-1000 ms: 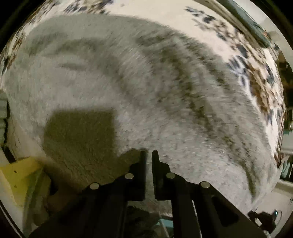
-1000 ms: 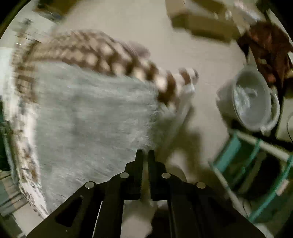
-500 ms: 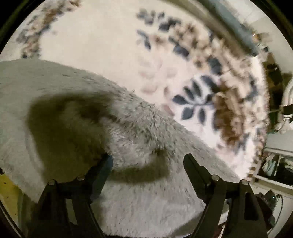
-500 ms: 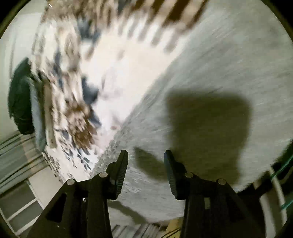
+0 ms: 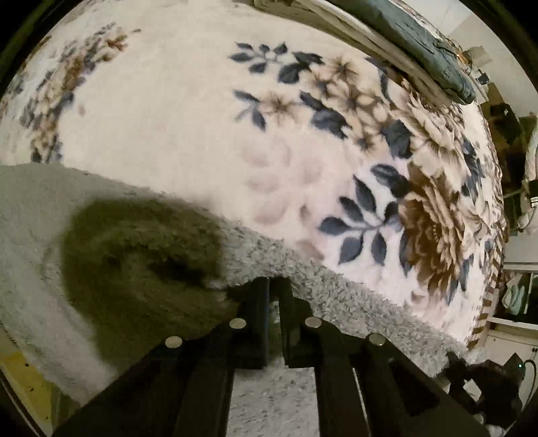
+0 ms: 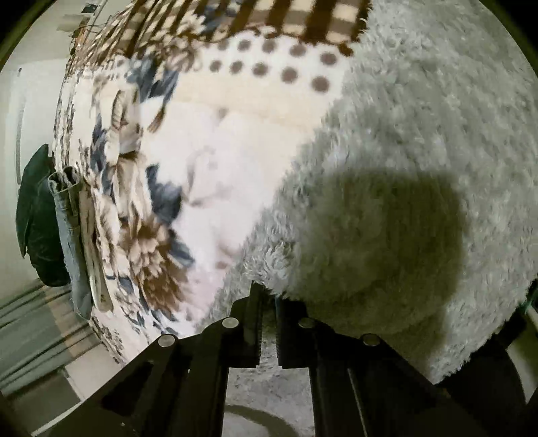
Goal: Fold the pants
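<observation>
Both tongs are clamped: left gripper pinches the grey fleece pants at their edge, right gripper bites the same fabric. Risk now: thick pile, thin bites, so a hard tug could slip a corner and skew the fold. Pants spread toward 9 o'clock from the left tongs, 1 o'clock from the right, over the floral blanket.

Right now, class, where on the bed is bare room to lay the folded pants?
Free: the pale blanket centre, between the grey fleece pants and the flower border. Crowded: the bed's far edge, where folded clothes lie.
</observation>
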Demonstrator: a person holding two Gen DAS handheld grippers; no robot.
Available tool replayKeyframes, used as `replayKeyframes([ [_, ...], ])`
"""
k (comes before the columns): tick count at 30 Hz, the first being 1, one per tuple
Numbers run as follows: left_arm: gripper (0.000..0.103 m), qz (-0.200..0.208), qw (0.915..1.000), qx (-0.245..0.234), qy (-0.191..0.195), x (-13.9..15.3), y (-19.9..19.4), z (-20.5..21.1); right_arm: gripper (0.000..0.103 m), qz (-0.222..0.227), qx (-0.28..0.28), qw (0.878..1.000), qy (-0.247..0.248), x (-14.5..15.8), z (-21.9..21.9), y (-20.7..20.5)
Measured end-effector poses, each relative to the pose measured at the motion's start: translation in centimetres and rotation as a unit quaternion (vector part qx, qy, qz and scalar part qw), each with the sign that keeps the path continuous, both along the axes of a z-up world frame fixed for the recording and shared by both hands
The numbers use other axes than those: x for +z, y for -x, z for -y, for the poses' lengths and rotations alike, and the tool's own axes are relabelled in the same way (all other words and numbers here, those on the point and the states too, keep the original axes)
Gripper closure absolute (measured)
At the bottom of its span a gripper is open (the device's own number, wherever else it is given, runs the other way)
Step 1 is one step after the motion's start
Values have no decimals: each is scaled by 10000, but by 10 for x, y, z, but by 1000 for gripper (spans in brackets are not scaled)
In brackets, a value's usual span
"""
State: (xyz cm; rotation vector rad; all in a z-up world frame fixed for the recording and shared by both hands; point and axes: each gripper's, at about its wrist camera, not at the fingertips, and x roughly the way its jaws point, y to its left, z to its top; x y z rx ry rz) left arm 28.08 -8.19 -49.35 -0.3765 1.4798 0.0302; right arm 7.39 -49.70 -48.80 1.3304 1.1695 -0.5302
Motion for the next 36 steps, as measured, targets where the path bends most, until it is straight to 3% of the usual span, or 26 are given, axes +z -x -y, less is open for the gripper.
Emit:
replayKeyframes([
  [2,98,165,9996,-178,-106,11,4,-3,96,6,367,9993,94,0,5,-8],
  [3,95,209,9991,-286,-220,16,8,-3,89,-105,707,9974,91,-1,5,-12],
  [5,71,354,9957,-542,-656,27,19,-9,63,-249,1705,9850,135,7,-6,-30],
  [7,6,489,9915,-638,-1019,35,37,-20,55,-220,2622,9636,476,27,-24,-40],
  [9,4,556,9891,-592,-1227,36,57,-36,55,-91,3724,9234,928,50,-59,-58],
  [10,4,546,9884,-582,-1293,32,65,-46,55,-33,4388,8919,1098,58,-85,-72],
  [12,4,359,9866,-451,-1525,17,84,-59,55,56,5174,8473,1201,60,-129,-100],
  [13,4,245,9876,-366,-1510,7,83,-56,55,103,5390,8334,1213,58,-144,-110],
  [14,4,86,9898,-210,-1407,-4,91,-64,55,186,5736,8099,1210,50,-168,-127],
  [17,4,-163,9926,116,-1200,-22,105,-78,55,-23,6060,7862,1209,20,-205,-153],
  [19,4,-217,9926,188,-1184,-26,110,-84,55,-258,6087,7855,1085,3,-215,-151],
  [21,4,-226,9939,187,-1068,-25,113,-89,55,-238,6215,7770,977,1,-223,-139],
  [24,4,-188,9951,129,-964,-21,113,-93,55,-384,6635,7431,782,-5,-233,-95],
  [29,4,-209,9970,93,-733,-12,100,-102,55,-700,7082,7008,494,-12,-233,-35],
  [31,4,-195,9979,73,-612,-7,93,-102,55,-695,7072,7023,415,-9,-229,-29],
  [32,4,-188,9981,51,-585,-3,90,-100,55,-656,7003,7100,346,-6,-223,-29],
  [34,4,-126,9984,-58,-542,3,82,-96,55,-489,6652,7446,250,5,-200,-35],
  [36,4,-75,9981,-184,-585,6,76,-92,54,-103,6105,7918,156,18,-176,-49],
])
